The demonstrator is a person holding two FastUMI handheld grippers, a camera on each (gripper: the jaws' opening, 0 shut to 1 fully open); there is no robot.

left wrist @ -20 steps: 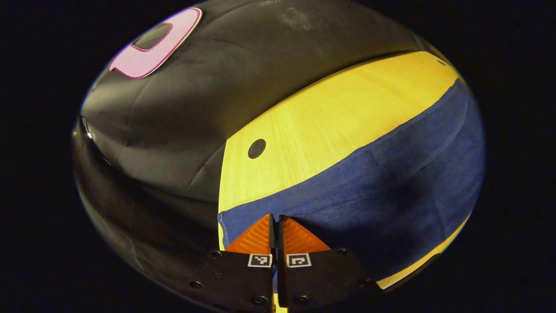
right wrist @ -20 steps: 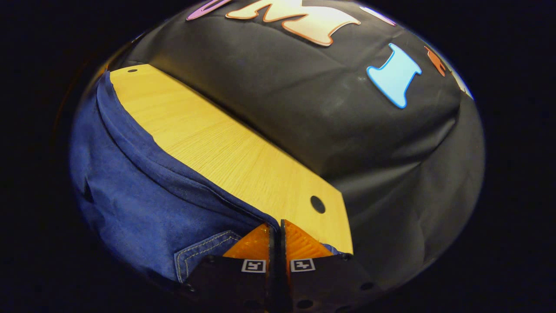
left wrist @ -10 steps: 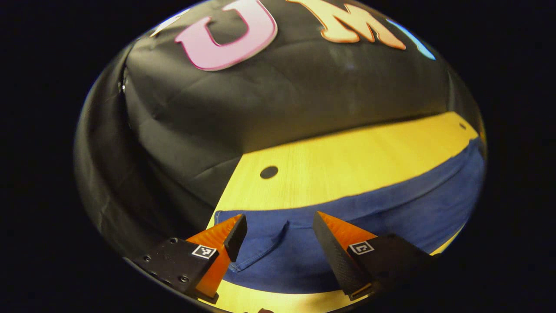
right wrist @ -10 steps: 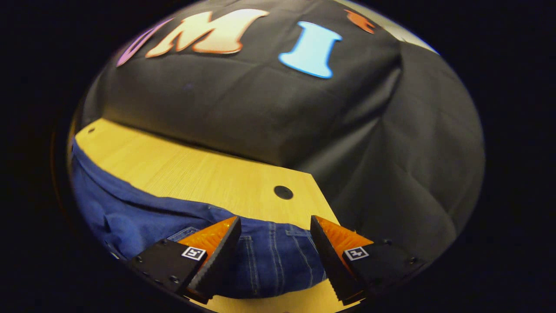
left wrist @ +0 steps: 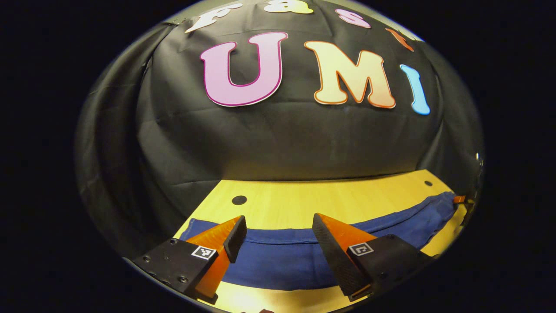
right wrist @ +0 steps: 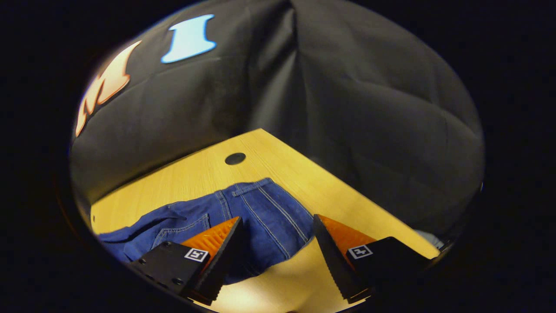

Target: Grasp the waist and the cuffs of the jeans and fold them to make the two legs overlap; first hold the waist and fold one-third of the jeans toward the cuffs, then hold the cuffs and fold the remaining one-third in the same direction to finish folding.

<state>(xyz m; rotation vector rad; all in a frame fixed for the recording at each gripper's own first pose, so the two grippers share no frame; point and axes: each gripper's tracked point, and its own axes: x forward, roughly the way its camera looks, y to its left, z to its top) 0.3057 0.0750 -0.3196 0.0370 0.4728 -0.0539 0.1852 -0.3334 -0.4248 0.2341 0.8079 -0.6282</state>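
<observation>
- My left gripper (left wrist: 278, 237) was wide open w/ nothing between its fingers, hanging above the jeans (left wrist: 299, 256) w/o touching.
- My right gripper (right wrist: 276, 237) was also spread wide and empty, over the waist end.
- Surface: one light wood table (left wrist: 325, 198); in the left gripper view the denim lay flat across it as a long blue band from near the left edge to the far right side.
- In the right gripper view the jeans (right wrist: 260, 217) showed the waistband, seams and a back pocket; the cloth was bunched a bit toward the left.
- Counted: 1 pair of jeans, 2 grippers, 1 table.
- Round dark holes in the tabletop: 2 in the left gripper view (nearer one (left wrist: 239, 200) beyond the left cuff end), 1 in the right gripper view (right wrist: 235, 158) just past the waistband.
- Farthest back: black cloth wall (left wrist: 278, 143) behind the table, creased, wrapping round the corner in the right gripper view.
</observation>
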